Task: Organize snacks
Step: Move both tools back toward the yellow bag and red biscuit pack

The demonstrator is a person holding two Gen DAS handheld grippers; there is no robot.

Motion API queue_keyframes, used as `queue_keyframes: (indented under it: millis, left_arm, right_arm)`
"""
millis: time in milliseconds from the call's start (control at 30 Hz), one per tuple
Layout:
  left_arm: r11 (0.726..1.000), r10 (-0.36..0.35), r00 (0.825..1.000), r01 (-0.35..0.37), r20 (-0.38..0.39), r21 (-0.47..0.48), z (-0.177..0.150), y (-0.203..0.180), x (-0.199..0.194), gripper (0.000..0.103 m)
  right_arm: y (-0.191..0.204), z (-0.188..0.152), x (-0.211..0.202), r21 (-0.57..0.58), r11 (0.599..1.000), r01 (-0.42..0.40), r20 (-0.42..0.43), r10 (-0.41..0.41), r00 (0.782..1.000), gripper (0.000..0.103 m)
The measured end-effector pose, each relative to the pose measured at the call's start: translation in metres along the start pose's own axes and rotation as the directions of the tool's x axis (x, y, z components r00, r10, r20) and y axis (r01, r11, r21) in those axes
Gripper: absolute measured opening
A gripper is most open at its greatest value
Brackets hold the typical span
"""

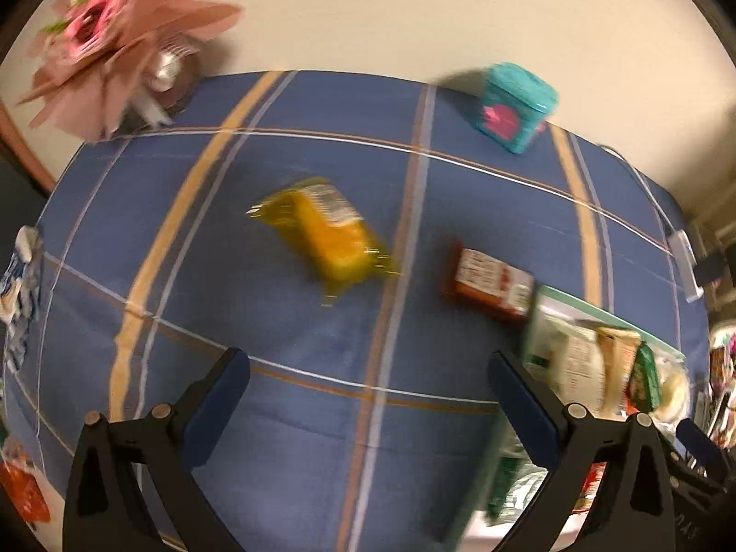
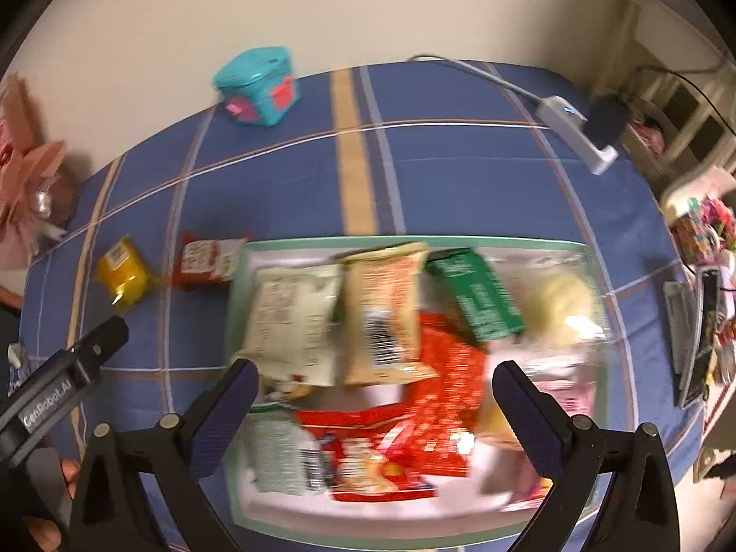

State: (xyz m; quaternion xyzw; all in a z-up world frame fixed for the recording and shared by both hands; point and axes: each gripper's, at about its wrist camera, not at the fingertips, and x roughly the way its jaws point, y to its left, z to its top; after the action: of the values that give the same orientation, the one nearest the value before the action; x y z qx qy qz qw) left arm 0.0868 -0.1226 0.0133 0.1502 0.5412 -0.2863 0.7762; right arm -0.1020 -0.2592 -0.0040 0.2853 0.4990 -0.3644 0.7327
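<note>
A yellow snack packet [image 1: 322,234] lies on the blue checked tablecloth [image 1: 294,437], with a red snack packet [image 1: 490,285] to its right. My left gripper [image 1: 368,395] hangs open above bare cloth, nearer than both packets, nothing between its fingers. A clear tray with a green rim [image 2: 414,240] holds several snack packets, among them a pale one [image 2: 294,317], a beige one [image 2: 386,308], a green one [image 2: 478,294] and a red one [image 2: 432,414]. My right gripper [image 2: 375,402] is open above this tray, holding nothing. The yellow packet [image 2: 122,273] and red packet [image 2: 207,260] lie left of the tray.
A teal box [image 1: 515,106] stands at the table's far edge. A pink paper bouquet [image 1: 106,41] sits at the far left corner. A white power strip with a dark plug [image 2: 579,129] lies at the far right. Clutter [image 2: 704,248] crowds the right edge.
</note>
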Motion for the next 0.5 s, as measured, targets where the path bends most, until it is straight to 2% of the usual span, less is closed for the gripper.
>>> queue_keyframes:
  millis: [267, 500]
  left_arm:
    - [0.996, 0.023, 1.0, -0.024, -0.007, -0.087, 0.001, 0.05, 0.007, 0.103]
    - [0.995, 0.024, 1.0, -0.026, -0.016, -0.098, 0.004, 0.062, 0.018, 0.103]
  right_arm:
    - [0.054, -0.006, 0.01, -0.075, 0.997, -0.026, -0.016, 0.025, 1.0, 0.103]
    - [0.069, -0.007, 0.021, -0.102, 0.995, -0.01, -0.031, 0.006, 1.0, 0.103]
